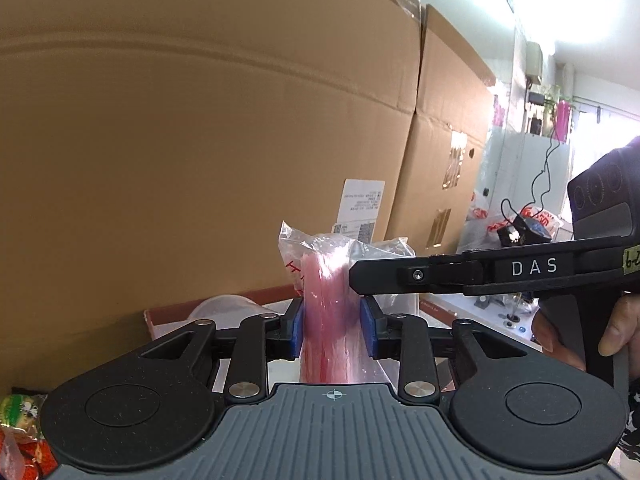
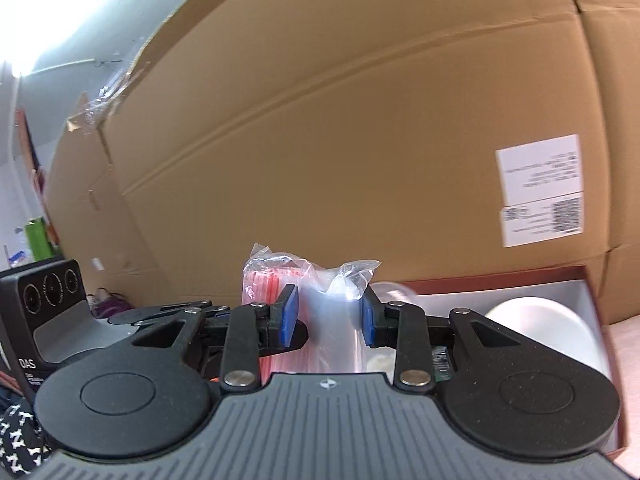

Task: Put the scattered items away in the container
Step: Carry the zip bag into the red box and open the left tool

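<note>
My left gripper [image 1: 331, 330] is shut on a clear plastic pack of red-striped zip bags [image 1: 326, 320] and holds it upright above a red-rimmed box [image 1: 149, 322]. My right gripper [image 2: 329, 322] has its blue pads [image 2: 289, 320] on either side of the clear end of the same pack [image 2: 336, 332]; the jaws look closed on it. The right gripper's finger also shows from the side in the left wrist view [image 1: 420, 276], touching the pack. The box with a grey floor [image 2: 500, 296] holds a white bowl [image 2: 548, 328].
Large cardboard cartons [image 1: 200, 140] stand close behind the box. A colourful snack packet [image 1: 22, 432] lies at the lower left. A cluttered white desk with bags and a cable [image 1: 516, 224] is at the right. The person's hand [image 1: 616, 332] holds the right gripper.
</note>
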Motion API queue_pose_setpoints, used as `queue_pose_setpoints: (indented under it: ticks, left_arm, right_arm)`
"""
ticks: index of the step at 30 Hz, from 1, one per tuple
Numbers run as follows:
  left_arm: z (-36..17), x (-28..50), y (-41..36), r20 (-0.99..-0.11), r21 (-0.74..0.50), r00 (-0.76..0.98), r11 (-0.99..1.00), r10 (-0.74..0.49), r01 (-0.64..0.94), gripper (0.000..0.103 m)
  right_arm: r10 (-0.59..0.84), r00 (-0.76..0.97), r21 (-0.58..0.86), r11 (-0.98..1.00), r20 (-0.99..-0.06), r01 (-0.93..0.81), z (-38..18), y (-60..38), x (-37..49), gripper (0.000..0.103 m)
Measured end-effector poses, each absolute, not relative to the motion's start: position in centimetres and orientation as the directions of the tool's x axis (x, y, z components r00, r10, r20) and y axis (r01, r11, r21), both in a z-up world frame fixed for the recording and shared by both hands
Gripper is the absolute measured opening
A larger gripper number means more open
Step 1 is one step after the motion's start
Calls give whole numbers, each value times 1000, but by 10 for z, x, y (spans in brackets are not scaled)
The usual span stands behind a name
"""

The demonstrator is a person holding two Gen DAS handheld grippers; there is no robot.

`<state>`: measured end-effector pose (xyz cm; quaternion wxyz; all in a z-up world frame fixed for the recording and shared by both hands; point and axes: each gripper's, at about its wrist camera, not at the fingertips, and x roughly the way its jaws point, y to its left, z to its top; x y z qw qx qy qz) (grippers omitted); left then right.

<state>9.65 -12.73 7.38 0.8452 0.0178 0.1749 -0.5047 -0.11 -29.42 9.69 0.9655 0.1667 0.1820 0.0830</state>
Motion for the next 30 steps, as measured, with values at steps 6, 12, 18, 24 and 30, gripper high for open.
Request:
queue_pose_setpoints:
  ticks: [6, 12, 18, 24, 30]
  left_arm:
    - [62, 104, -146, -355, -117, 489, 557, -797, 822, 54]
    - [76, 91, -133, -311, -43, 558, 598, -770, 800, 103]
    - [87, 83, -119, -326, -43, 577, 622, -749, 782, 103]
    - [89, 65, -90, -319, -14, 669, 709, -672, 705, 103]
    - [90, 46, -49, -261, -55, 744, 780, -614, 624, 103]
  right_arm:
    - [169, 926, 321, 946, -337, -55, 79, -303, 6, 42]
    - [102, 963, 283, 959, -249, -28, 85, -297, -1, 78]
    - [62, 985, 236, 972, -164, -22, 102, -286, -14, 82]
    - [63, 990, 205, 978, -126, -36, 108, -273, -31, 85]
    - [85, 990, 175, 982, -113, -64, 109, -249, -48, 89]
